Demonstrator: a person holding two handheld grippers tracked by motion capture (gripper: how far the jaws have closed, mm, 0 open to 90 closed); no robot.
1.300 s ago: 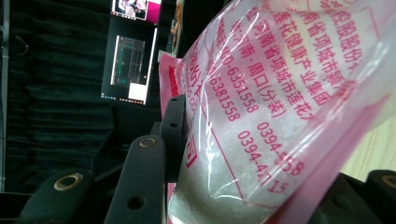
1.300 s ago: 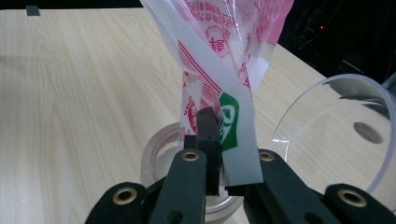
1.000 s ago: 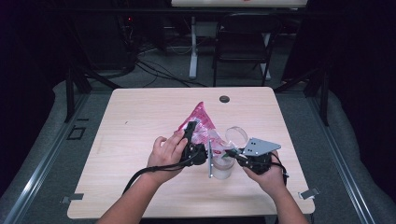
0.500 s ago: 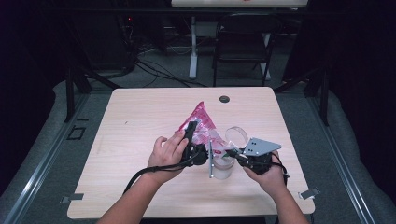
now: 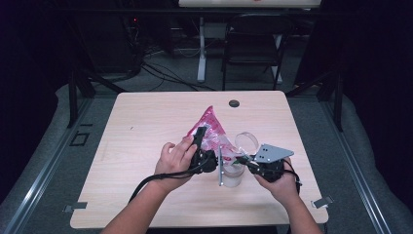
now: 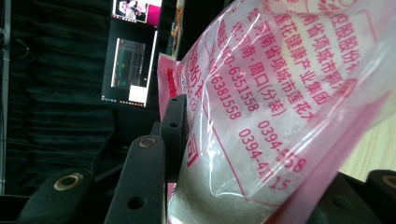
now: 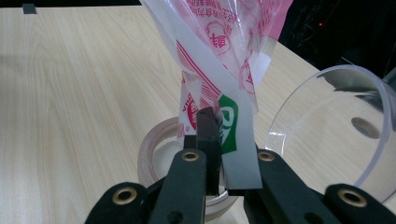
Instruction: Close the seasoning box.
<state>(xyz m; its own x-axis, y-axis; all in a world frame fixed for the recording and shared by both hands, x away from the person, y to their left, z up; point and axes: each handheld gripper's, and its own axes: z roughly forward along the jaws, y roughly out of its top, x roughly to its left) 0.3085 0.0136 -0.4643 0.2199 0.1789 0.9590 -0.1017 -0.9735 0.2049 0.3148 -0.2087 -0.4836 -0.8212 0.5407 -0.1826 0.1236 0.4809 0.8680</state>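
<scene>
A pink printed bag (image 5: 209, 127) with white powder inside hangs tilted over the middle of the table. My left gripper (image 5: 200, 135) is shut on the bag's filled body (image 6: 261, 107), one black jaw against its side. My right gripper (image 5: 242, 161) is shut on the bag's lower corner (image 7: 219, 42), its two jaws (image 7: 218, 128) pressed together on the white and green edge. That corner hangs right above an open clear jar (image 5: 233, 176) that stands on the table (image 7: 159, 149).
A clear round plastic lid (image 5: 247, 141) stands tilted just behind the jar (image 7: 336, 130). The wooden table (image 5: 146, 146) has a black grommet (image 5: 234, 103) near its far edge. A dark chair (image 5: 253, 44) and cables stand beyond it.
</scene>
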